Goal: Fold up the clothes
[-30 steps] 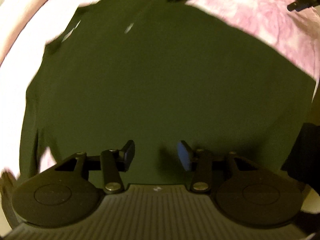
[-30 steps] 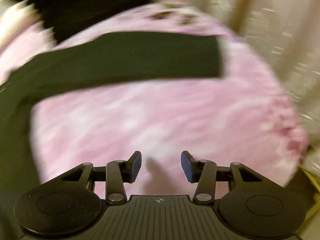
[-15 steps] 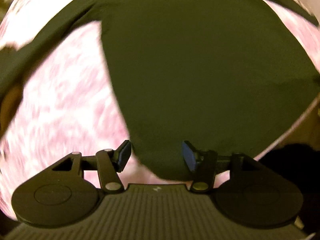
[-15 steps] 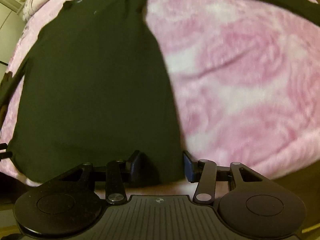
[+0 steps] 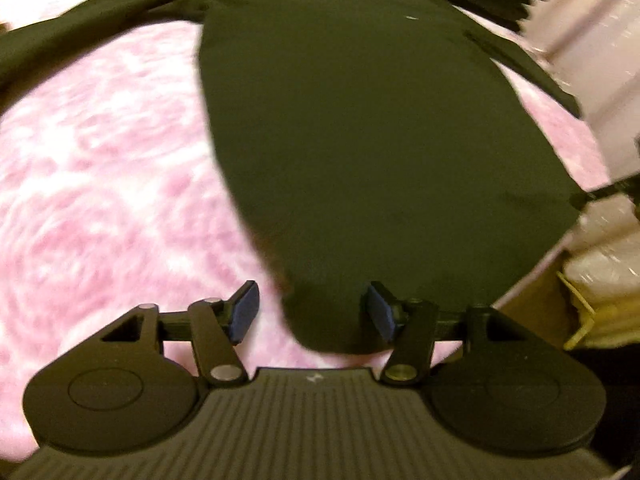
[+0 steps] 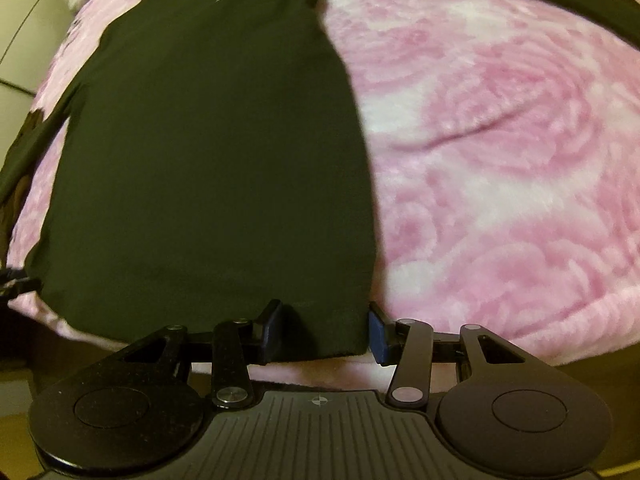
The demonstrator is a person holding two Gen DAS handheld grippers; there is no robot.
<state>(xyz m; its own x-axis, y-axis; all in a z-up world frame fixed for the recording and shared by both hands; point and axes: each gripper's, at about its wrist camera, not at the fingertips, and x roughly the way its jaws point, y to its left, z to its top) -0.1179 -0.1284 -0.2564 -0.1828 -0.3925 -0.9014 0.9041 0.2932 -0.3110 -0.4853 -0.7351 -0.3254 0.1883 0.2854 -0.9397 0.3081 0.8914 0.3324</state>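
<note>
A dark green long-sleeved shirt (image 5: 360,140) lies spread flat on a pink rose-patterned blanket (image 5: 100,180), sleeves stretched out to the sides. My left gripper (image 5: 310,316) is open, its blue pads either side of the shirt's bottom left hem corner. In the right wrist view the same shirt (image 6: 208,152) fills the left half. My right gripper (image 6: 324,334) is open, with the bottom right hem corner between its pads. Neither gripper has closed on the cloth.
The pink blanket (image 6: 500,160) covers the bed, whose front edge runs just in front of both grippers. A pale wall or curtain (image 5: 600,80) and a yellowish object (image 5: 592,312) lie to the right. A pale cabinet (image 6: 28,32) stands far left.
Both grippers swung from over the shirt and sleeve down to the hem at the bed's front edge. They now straddle the two bottom corners, still open.
</note>
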